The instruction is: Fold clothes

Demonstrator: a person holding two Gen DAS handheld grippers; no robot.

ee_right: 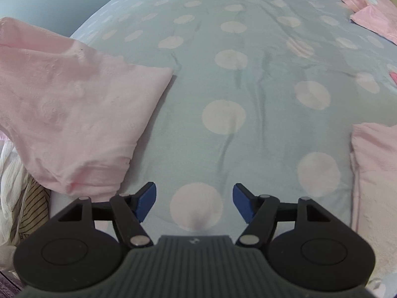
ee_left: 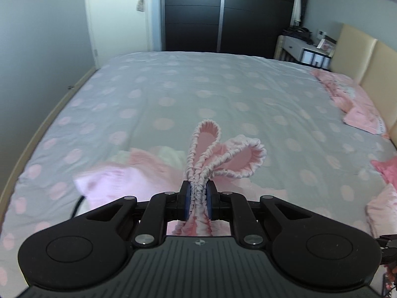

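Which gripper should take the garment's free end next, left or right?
Right, probably. The right gripper is open and empty over the bedspread; the left gripper is shut on the pink garment's gathered elastic edge.

Soft pink cloth with a ruffled stretchy edge [ee_left: 198, 173] is seen (bunched up). The bed sheet [ee_right: 260, 79] is smooth matt cloth. Matt black plastic forms the right claw [ee_right: 194, 200].

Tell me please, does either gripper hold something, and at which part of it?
The left gripper is shut on the pink garment, pinching its bunched, gathered elastic bands. The right gripper is open and holds nothing.
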